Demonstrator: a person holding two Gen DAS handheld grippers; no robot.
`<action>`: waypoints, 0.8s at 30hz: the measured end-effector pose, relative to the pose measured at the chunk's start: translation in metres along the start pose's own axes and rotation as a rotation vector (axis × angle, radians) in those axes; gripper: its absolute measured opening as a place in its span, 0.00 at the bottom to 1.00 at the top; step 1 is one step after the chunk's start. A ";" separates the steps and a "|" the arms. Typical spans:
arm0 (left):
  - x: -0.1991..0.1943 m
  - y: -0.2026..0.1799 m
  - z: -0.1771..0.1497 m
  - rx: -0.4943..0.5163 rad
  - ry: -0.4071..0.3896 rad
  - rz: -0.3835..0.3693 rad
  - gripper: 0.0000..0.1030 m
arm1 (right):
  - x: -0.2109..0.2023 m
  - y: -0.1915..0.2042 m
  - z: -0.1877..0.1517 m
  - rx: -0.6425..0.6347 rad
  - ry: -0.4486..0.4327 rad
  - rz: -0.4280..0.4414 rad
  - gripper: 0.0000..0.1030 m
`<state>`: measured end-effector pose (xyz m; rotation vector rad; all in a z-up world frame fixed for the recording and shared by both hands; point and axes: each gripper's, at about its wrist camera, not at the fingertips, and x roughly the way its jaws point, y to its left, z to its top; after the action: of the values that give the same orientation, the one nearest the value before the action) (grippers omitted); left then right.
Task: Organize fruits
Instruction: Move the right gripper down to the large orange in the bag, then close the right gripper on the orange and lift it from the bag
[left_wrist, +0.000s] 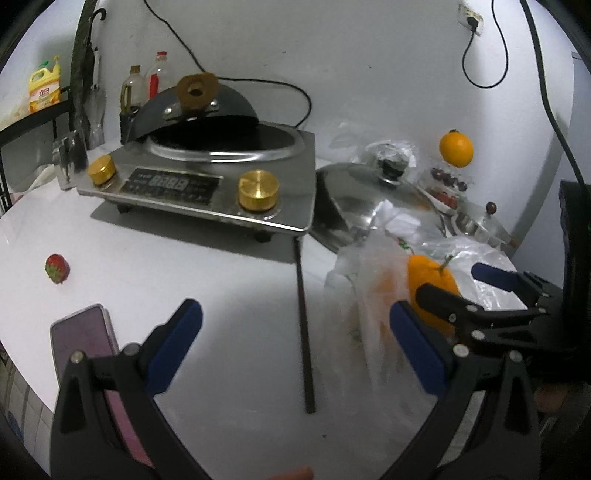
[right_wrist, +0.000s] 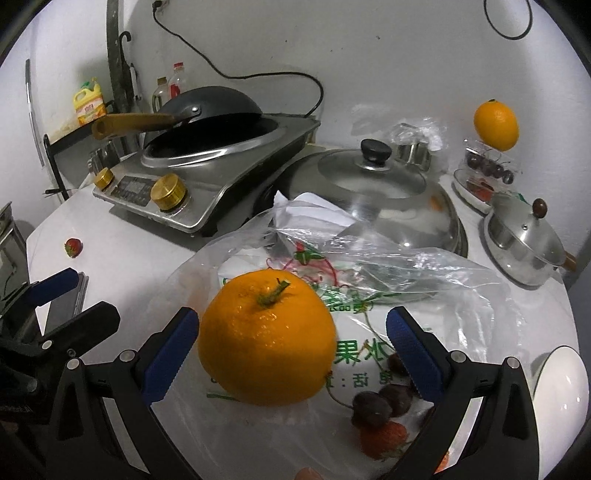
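**Orange lined up for the pick**

Left view: left gripper (left_wrist: 293, 341) spread wide, holding nothing, over bare table; strawberry (left_wrist: 57, 268) lies far left.

Right view: right gripper (right_wrist: 291, 349) released, straddling the orange (right_wrist: 266, 338) on the plastic bag (right_wrist: 388, 258); next, I judge, close squarely.

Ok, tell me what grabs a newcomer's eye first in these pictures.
The big orange sits on the plastic bag, between the open fingers of the right gripper. Behind it, a second orange perches atop a stacked fruit container. A lone strawberry lies on the table at far left.
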<state>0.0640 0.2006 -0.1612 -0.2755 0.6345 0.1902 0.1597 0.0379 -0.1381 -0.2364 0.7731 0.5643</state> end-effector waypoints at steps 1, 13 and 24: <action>0.001 0.001 0.000 -0.002 0.002 0.001 0.99 | 0.002 0.001 0.000 -0.001 0.003 0.002 1.00; 0.011 0.012 -0.003 -0.028 0.019 0.011 0.99 | 0.030 0.006 0.000 -0.008 0.050 0.026 1.00; 0.015 0.020 -0.005 -0.043 0.024 0.017 0.99 | 0.043 0.012 0.000 -0.032 0.070 0.053 0.92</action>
<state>0.0677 0.2192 -0.1782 -0.3148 0.6569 0.2173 0.1783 0.0649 -0.1688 -0.2675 0.8408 0.6217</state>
